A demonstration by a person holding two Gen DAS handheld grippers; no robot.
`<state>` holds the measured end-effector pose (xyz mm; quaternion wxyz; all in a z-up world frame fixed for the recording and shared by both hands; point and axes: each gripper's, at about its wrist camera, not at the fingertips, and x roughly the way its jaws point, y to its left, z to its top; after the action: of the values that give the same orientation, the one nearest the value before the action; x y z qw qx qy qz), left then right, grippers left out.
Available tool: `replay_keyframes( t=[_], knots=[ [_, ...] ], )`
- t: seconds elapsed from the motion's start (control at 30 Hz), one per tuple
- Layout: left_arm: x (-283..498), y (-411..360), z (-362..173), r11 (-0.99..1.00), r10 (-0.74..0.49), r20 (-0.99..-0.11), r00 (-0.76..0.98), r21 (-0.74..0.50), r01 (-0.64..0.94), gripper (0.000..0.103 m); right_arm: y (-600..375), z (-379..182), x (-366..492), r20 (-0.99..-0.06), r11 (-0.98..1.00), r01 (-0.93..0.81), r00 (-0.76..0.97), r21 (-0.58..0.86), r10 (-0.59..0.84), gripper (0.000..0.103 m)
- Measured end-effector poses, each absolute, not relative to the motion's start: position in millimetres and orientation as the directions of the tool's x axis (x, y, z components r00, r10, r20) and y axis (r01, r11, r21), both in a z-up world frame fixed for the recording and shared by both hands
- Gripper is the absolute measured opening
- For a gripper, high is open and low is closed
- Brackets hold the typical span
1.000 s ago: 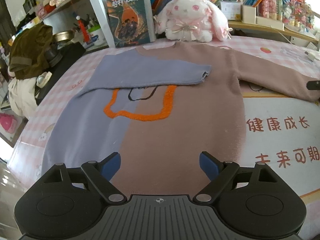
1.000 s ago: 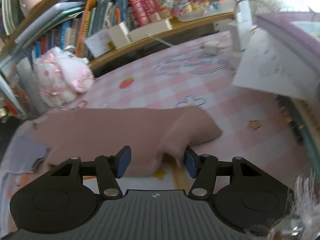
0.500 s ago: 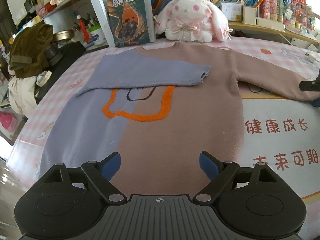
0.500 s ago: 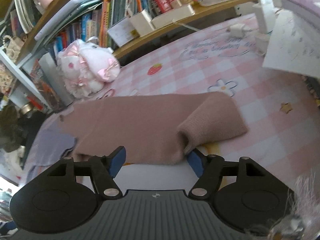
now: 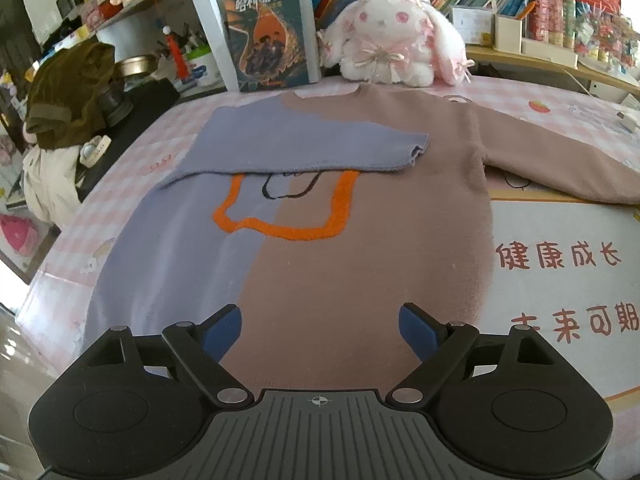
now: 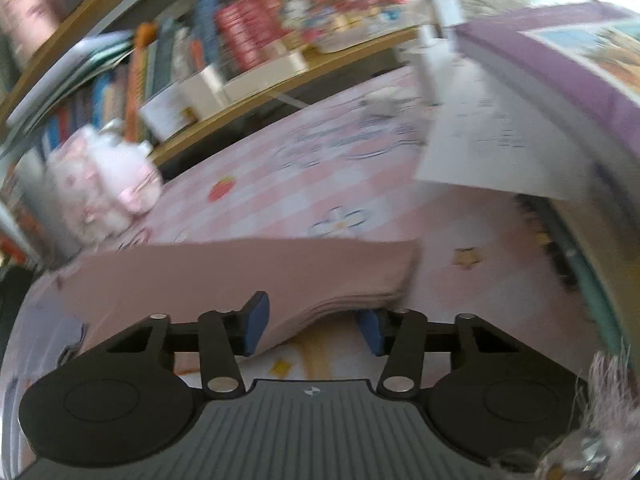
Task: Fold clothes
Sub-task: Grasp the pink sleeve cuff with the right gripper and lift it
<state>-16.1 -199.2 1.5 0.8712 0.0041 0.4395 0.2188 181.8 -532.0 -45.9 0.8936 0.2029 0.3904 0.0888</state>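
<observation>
A sweater (image 5: 360, 240), half blue and half dusty pink with an orange outline, lies flat on the pink checked tablecloth (image 5: 560, 280). Its blue sleeve (image 5: 304, 140) is folded across the chest. The pink sleeve (image 5: 560, 168) stretches out to the right. My left gripper (image 5: 320, 332) hovers open over the hem with nothing between its fingers. In the blurred right wrist view, my right gripper (image 6: 312, 326) is at the cuff end of the pink sleeve (image 6: 240, 276). Its jaws are closing with the sleeve's near edge between them, arched up slightly.
A pink-and-white plush rabbit (image 5: 392, 52) and an upright book (image 5: 272, 36) stand behind the collar below shelves of books. A brown garment heap (image 5: 68, 96) sits off the table's left. A purple box (image 6: 560, 80) and a white sheet (image 6: 500, 148) lie right of the cuff.
The right gripper's jaws have narrowed around the cuff end of the pink sleeve, and its view has swung and blurred. The left gripper and the sweater body are unchanged.
</observation>
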Motion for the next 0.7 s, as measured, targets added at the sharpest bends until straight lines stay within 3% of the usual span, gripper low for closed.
replay_keyframes(
  t=[0.07,0.23,0.3,0.7],
  knots=[
    [-16,-199,1,0.906,0.379,-0.767,0.517,0.195,-0.375,0.088,-537,-47,183,-0.666,0.897,0.020,0.677,0.442,0.313,0.038],
    [-17,-201,-1,0.912,0.372,-0.767,0.523,0.197,-0.361,0.088,-545,-48,184,-0.679,0.887,0.055,0.666,0.458,0.309,0.011],
    [-17,-200,-1,0.913,0.371,-0.765,0.526,0.198,-0.357,0.088,-544,-46,183,-0.676,0.886,0.045,0.665,0.461,0.318,0.006],
    [-23,-174,3,0.921,0.346,-0.747,0.568,0.156,-0.356,0.088,-502,14,172,-0.541,0.856,-0.135,0.723,0.499,0.430,0.006]
  ],
)
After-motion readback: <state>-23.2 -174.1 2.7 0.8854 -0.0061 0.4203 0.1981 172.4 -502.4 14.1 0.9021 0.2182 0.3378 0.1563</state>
